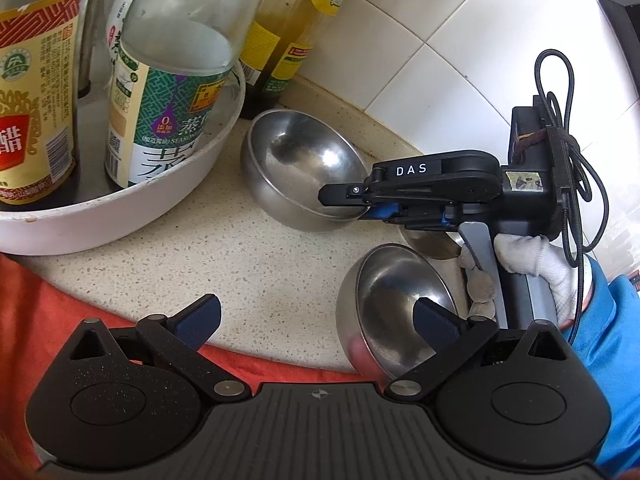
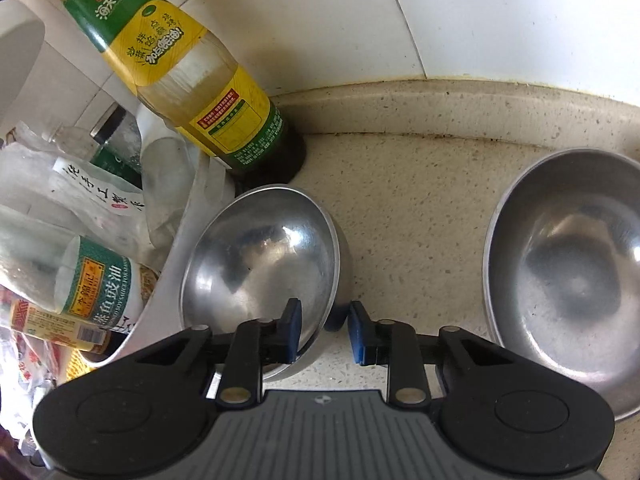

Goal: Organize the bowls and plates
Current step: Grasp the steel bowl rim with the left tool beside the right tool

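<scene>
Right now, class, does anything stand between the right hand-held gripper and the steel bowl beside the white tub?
Nothing visible does. The right hand-held gripper has its jaws across the rim of the steel bowl, one pad inside, one outside. The yellow-labelled bottle stands behind the bowl and the white tub beside it, neither in between.

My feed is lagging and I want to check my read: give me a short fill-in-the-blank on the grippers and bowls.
1. The right gripper is shut on the ___ of the round stainless steel bowl nearest the bottles.
2. The left gripper has its jaws ___.
3. The green-labelled glass bottle stands inside the white round ___.
Missing words: rim; open; tray.
</scene>
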Tool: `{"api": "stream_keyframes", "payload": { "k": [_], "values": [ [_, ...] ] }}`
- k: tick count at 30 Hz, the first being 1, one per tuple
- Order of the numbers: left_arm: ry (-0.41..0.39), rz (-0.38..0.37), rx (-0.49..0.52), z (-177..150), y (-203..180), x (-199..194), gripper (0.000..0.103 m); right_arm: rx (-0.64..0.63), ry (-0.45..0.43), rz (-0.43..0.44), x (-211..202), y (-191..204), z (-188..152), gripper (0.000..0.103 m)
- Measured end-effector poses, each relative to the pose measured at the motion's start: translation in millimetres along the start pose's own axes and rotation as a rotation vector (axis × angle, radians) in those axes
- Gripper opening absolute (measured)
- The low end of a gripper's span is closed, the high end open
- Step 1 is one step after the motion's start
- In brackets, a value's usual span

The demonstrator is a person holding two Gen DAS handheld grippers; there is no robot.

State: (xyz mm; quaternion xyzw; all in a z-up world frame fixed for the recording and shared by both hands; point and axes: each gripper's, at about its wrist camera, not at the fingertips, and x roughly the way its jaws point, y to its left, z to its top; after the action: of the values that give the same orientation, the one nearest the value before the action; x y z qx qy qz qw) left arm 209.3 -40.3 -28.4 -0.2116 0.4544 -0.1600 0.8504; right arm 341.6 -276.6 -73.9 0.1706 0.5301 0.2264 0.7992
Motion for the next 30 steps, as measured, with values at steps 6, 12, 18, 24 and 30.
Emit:
{"api": "stream_keyframes", "payload": {
  "k": [6,12,18,24,30],
  "values": [
    [0.001,-0.003,-0.003,1.0,0.6,1.6,0.103,0.052,-0.014,0.079,-1.5,-4.8,-2.0,0.021],
    [-0.017,-0.001,0.001,7.6,-1.6,3.5,0.103,0.066,-0.011,0.103,2.3,-3.8,-2.0,0.02],
    [-0.049,-0.064,-0.038,26.3,-6.0,10.2,0.103,0.052,-0.015,0.115,-1.5,-3.7,-4.9,0.019],
    [-0.066,-0.049,-0.055,35.7,-8.2,24.3,0.102,0.056,-0.019,0.103,-1.7,-5.1,-7.5,0.019],
    [-0.035,-0.046,-0.105,41.8,-0.2,30.9,0.1,0.073,-0.007,0.093,0.5,-11.6,-9.2,0.019]
  ]
}}
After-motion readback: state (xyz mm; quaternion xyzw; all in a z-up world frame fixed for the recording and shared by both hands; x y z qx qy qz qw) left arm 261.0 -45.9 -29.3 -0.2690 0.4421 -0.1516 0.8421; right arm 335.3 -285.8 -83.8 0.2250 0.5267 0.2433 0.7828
